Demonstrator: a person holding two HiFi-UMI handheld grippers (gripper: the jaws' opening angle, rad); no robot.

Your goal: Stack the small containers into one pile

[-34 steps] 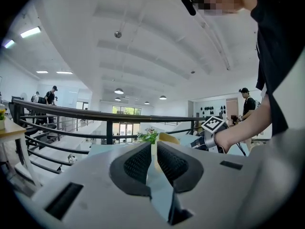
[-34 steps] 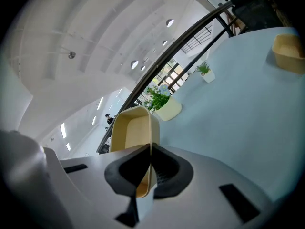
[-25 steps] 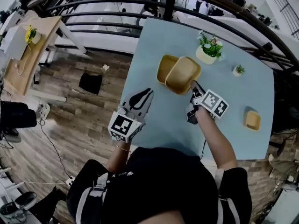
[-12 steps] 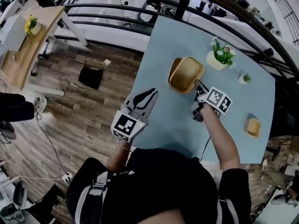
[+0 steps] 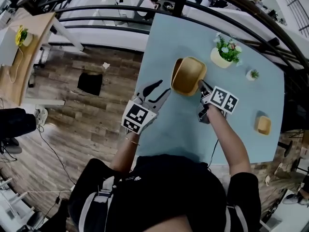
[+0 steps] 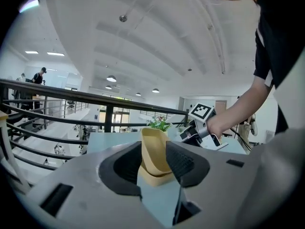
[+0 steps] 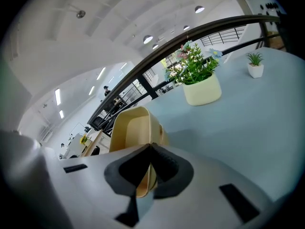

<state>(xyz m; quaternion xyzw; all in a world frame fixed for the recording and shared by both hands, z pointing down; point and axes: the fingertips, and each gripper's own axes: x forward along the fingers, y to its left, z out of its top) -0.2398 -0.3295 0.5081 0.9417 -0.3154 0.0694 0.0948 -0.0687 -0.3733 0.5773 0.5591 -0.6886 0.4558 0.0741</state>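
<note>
Tabletop (image 5: 174, 124): pale blue, matte, smooth. It carries everything below.

Upper container (image 5: 189, 74): tan, rounded-rectangular tub with a thin wall and satin finish, probably moulded plastic. Your right gripper (image 5: 200, 84) has its fingers pressed together on the tub's near rim, wall between the ribbed pads. The tub is tilted, with the held rim high and the opposite side down inside the lower container (image 5: 175, 70).

Lower container: same shape and colour. Only a strip of its left rim shows past the upper tub. Both long axes run roughly away from you and look close to aligned.

Key relation: the lower tub sits directly under the held one, offset slightly to your left. Seating it should need a lowering of the held rim more than any sideways travel.

Left gripper (image 5: 157, 92): fingers spread, holding nothing, aimed at the pair from their left. It is near that exposed rim but apart from it, so it is your nearer tool for steadying the base.

Flower pot (image 5: 220, 58): cream and glossy, with leafy stems. It stands beyond the stack, to its right.

Third container (image 5: 262, 124): tan, upright and alone, well apart on your right. The right gripper is the nearer one to it.

Small plant pot (image 5: 251, 75): white, beside the flower pot.
</note>
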